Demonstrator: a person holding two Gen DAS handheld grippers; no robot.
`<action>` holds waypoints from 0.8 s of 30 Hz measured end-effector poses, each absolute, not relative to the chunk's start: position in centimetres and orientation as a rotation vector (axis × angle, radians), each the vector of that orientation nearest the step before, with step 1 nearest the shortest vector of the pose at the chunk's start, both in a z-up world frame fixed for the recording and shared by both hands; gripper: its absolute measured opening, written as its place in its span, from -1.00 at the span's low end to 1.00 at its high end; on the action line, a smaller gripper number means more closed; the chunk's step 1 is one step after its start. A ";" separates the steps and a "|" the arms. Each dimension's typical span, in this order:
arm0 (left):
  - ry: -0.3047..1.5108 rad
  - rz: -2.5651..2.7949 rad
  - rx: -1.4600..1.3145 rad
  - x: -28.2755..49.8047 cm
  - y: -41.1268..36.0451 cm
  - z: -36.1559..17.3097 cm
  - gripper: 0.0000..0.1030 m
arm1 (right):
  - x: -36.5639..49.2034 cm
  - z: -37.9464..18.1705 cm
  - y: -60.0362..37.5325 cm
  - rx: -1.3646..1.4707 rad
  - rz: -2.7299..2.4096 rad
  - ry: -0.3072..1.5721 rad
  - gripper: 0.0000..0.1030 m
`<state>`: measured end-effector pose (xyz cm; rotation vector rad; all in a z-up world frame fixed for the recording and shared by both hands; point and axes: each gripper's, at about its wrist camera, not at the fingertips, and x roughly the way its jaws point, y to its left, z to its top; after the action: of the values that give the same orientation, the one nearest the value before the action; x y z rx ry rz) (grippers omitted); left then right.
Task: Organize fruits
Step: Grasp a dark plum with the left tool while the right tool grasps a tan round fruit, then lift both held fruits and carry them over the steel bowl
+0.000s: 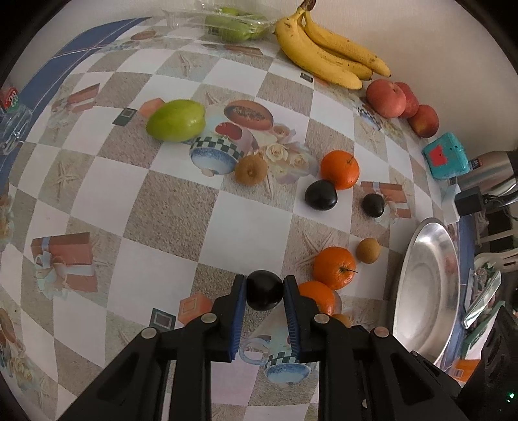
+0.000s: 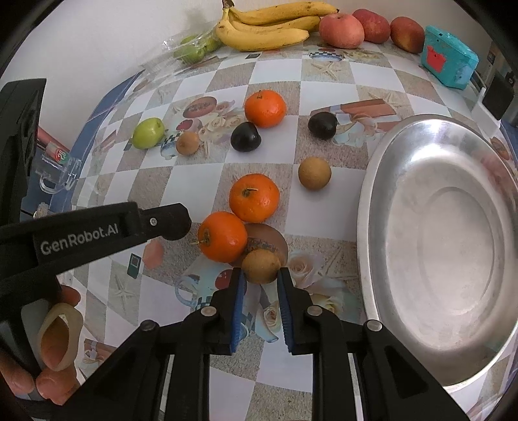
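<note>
In the left wrist view my left gripper (image 1: 264,281) is shut on a dark plum (image 1: 264,293) that rests on the checkered tablecloth, beside two oranges (image 1: 333,267). In the right wrist view my right gripper (image 2: 260,272) is shut on a small brown round fruit (image 2: 260,264) that touches an orange (image 2: 221,236). A second orange (image 2: 254,197) lies just beyond. An empty metal bowl (image 2: 446,246) sits to the right of both grippers. Further out lie two dark plums (image 2: 245,136), more brown fruits (image 2: 314,172), another orange (image 2: 264,108) and a green fruit (image 2: 148,132).
Bananas (image 2: 268,29), red apples (image 2: 341,30) and a bag of green fruit (image 2: 194,48) line the far wall. A teal box (image 2: 450,61) stands at the back right, and a glass mug (image 2: 55,168) at the left edge. A hand (image 2: 55,340) holds the other tool at lower left.
</note>
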<state>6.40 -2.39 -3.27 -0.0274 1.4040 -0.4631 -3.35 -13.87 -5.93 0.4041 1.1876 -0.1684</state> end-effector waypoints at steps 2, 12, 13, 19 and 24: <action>1.399 -0.460 -0.035 6.4 -2.3 -3.0 -0.52 | -3.4 -5.8 -14.0 0.406 -0.168 1.182 -0.69; 1.424 -0.430 -0.051 6.8 -1.8 -3.5 -0.52 | -3.4 -6.1 -14.3 0.405 -0.187 1.192 -0.77; 1.428 -0.424 -0.055 6.9 -1.7 -3.6 -0.52 | -3.5 -6.0 -14.6 0.413 -0.193 1.182 -0.77; 1.436 -0.410 -0.071 7.1 -1.3 -3.7 -0.52 | -3.6 -5.4 -15.5 0.434 -0.222 1.126 -0.55; 1.443 -0.405 -0.078 7.2 -1.2 -3.9 -0.52 | -3.0 -5.5 -15.4 0.434 -0.223 1.111 -0.44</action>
<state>7.20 -1.21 -3.86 -0.0781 1.4425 -0.4047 -3.03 -15.38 -5.45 0.4344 1.1107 -0.2232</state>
